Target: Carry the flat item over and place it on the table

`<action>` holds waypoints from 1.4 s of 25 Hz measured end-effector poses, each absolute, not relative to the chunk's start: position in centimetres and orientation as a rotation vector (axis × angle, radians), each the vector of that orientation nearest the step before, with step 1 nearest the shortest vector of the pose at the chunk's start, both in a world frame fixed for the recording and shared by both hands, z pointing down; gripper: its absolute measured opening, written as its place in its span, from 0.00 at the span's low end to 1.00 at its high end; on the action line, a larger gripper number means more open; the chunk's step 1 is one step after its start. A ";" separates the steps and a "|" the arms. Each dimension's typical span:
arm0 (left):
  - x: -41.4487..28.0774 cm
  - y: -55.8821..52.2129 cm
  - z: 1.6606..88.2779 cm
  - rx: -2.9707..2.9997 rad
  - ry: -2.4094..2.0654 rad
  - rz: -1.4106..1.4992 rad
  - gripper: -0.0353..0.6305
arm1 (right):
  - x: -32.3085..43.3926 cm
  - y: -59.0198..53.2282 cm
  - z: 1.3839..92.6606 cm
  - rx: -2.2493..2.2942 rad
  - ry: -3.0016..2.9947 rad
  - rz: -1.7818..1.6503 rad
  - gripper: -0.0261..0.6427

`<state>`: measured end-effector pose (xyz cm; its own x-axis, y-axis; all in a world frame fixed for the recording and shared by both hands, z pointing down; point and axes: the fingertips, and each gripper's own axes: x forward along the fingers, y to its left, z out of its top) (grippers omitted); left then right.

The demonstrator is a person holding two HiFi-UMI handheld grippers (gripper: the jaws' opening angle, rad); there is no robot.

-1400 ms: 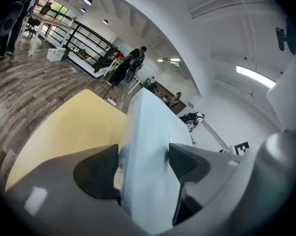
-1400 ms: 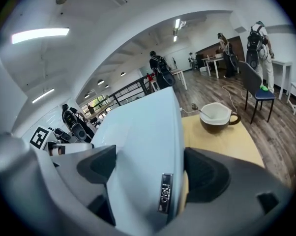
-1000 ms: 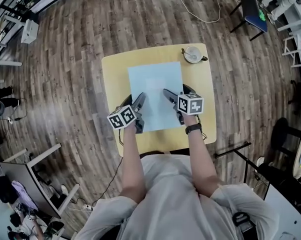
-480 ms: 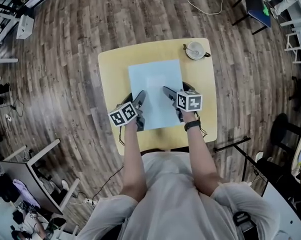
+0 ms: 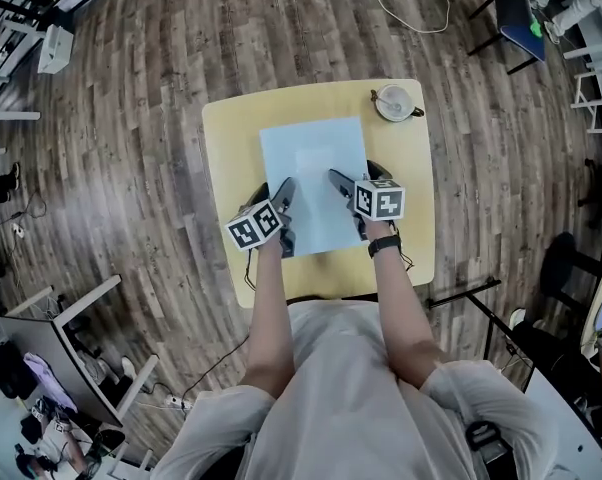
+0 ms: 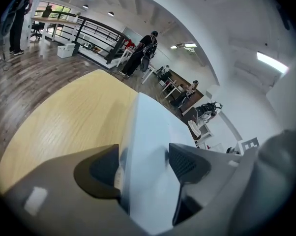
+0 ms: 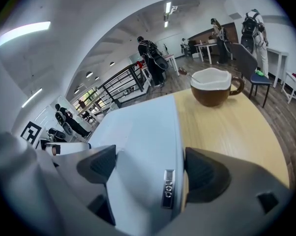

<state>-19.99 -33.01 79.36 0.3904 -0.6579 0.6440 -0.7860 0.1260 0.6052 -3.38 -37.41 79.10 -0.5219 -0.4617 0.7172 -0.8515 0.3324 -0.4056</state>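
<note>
A pale blue flat item [image 5: 316, 168] lies on the small yellow table [image 5: 226, 128], right in front of me. My left gripper [image 5: 284, 218] straddles its near left edge. My right gripper [image 5: 346, 200] straddles its near right edge. In the left gripper view the item [image 6: 148, 132] runs between the wide-apart jaws of the left gripper [image 6: 145, 166], which is open. In the right gripper view the item [image 7: 138, 132], with a small tag at its edge, fills the gap of the right gripper [image 7: 155, 171], also open.
A brown cup with a white inside [image 5: 391, 101] stands at the table's far right corner, also the cup [image 7: 214, 86] in the right gripper view. Wooden floor surrounds the table. A white cable [image 5: 411, 18] lies beyond it, and a blue chair [image 5: 511, 8] stands at the far right.
</note>
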 end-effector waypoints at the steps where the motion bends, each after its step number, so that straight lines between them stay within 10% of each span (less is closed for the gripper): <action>1: -20.1 -33.1 79.2 1.585 -1.323 0.135 0.51 | -3.4 -37.5 78.9 1.149 -2.127 1.070 0.65; 35: -18.8 -36.9 46.2 2.298 -1.885 0.070 0.44 | -1.4 -41.0 46.2 1.552 -2.600 0.185 0.64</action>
<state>-18.83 -36.88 46.15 0.2005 -0.9693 0.1426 -0.9772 -0.1873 0.1003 -1.45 -40.95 46.21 -0.4722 -0.8678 0.1546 -0.8810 0.4706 -0.0493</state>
